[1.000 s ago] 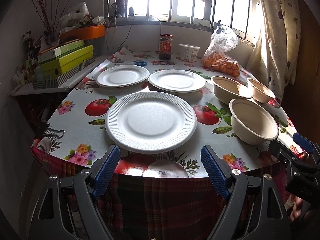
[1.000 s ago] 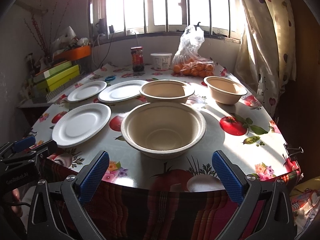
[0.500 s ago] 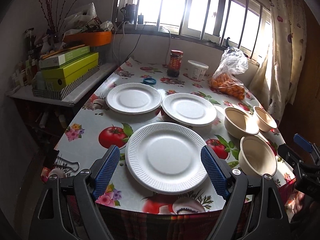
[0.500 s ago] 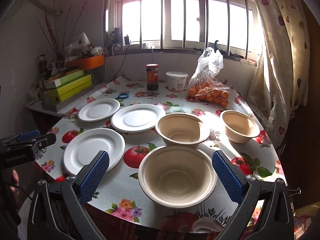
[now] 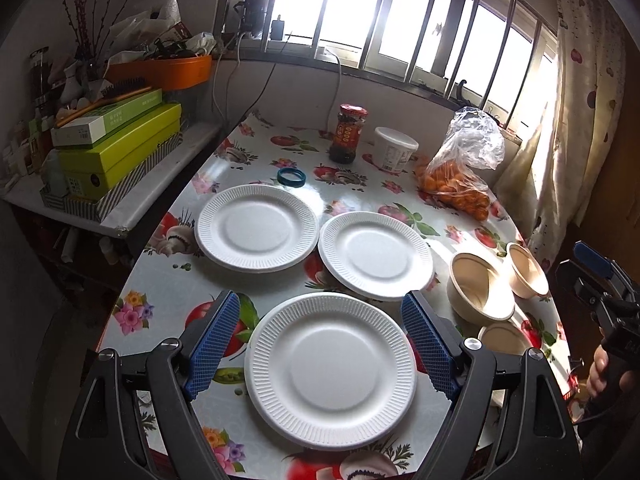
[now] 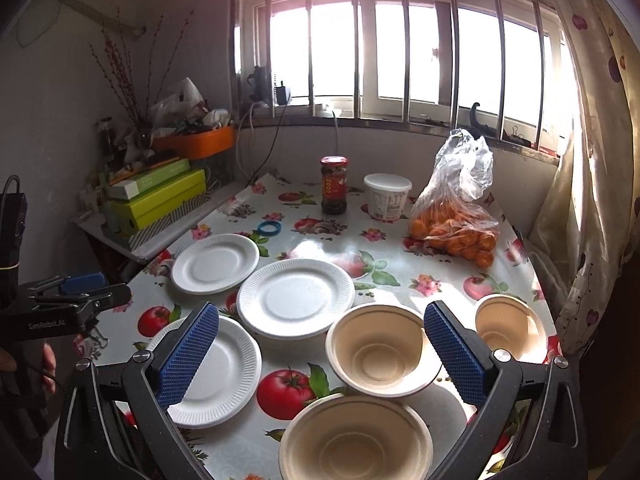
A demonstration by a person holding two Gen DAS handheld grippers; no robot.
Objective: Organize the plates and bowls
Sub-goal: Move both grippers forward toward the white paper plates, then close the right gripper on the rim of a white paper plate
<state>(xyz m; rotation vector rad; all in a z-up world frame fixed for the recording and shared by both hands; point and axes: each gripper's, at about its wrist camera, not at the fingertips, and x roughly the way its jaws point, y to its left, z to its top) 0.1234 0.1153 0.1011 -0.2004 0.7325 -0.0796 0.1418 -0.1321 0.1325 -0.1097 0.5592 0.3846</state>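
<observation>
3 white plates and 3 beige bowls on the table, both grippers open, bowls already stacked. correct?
Not quite: the bowls are not stacked. The right wrist view shows the near bowl, middle bowl and small bowl each separately on the table. The rest holds.

Three white plates — near [image 6: 216,372], middle [image 6: 295,298] and far [image 6: 215,264] — and three beige bowls — near [image 6: 356,440], middle [image 6: 378,350] and small [image 6: 510,326] — sit on a table [image 6: 420,264]. Also counted: one jar [image 6: 334,186], one white tub [image 6: 387,197], one bag of oranges [image 6: 460,216], one blue ring [image 6: 269,228] and two grippers, left [image 5: 320,350] and right [image 6: 320,354].
</observation>
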